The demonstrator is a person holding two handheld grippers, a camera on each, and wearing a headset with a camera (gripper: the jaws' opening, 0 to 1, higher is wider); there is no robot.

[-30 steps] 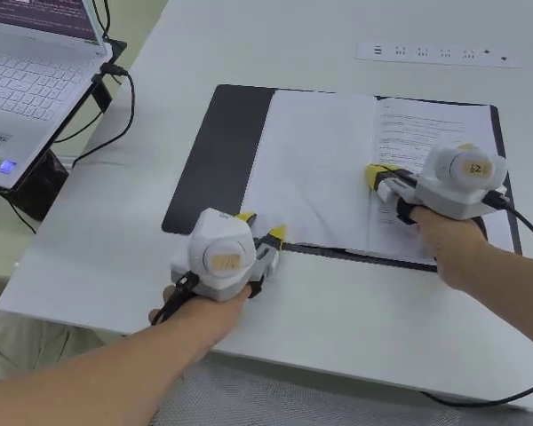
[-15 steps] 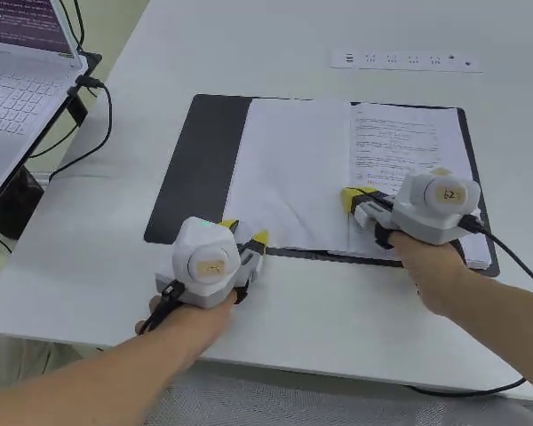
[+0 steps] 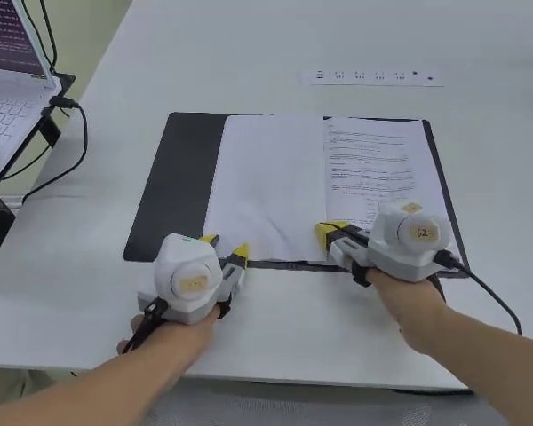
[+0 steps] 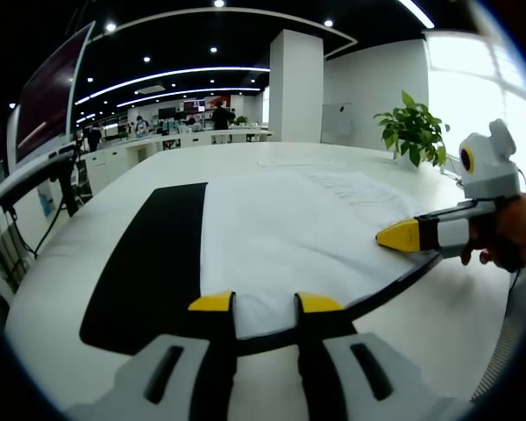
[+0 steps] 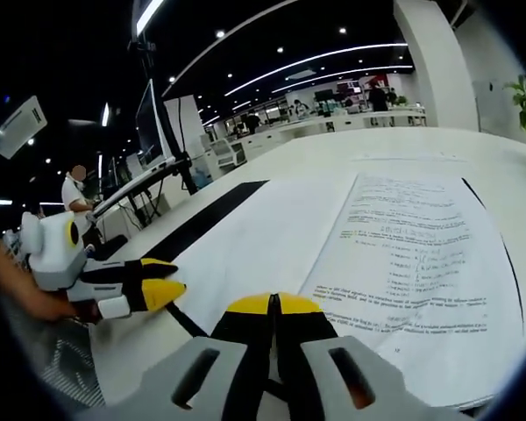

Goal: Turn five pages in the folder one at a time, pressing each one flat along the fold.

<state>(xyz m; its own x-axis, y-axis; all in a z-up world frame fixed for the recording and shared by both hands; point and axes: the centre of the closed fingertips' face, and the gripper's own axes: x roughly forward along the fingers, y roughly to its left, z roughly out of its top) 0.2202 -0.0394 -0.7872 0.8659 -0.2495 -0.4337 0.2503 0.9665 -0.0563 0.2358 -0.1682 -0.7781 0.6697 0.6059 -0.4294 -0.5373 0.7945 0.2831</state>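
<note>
Folder (image 3: pixel 173 177): lies open and flat on the white table (image 3: pixel 249 53), middle of the head view – black inside cover bare on its 9 o'clock side.
Blank page (image 3: pixel 266 177): lies over the left half, next to the cover, a few soft creases.
Printed page (image 3: pixel 377 169): right half, lines of small text, lying flat.
Left gripper (image 3: pixel 226 246): at 7 o'clock of the folder, yellow tips at its near edge by the blank page's corner. Its own view shows the jaws apart (image 4: pixel 265 303) with nothing between them – can't tell if they touch the paper.
Right gripper (image 3: pixel 330 232): at 6 o'clock of the folder, tips at the near end of the fold. Jaws pressed together (image 5: pixel 273 304), holding nothing.
Power strip (image 3: pixel 375 77): at 12 o'clock beyond the folder, well apart.
Laptop (image 3: pixel 4 71): at 10 o'clock, table's edge, black cable (image 3: pixel 58 160) trailing down from it.
</note>
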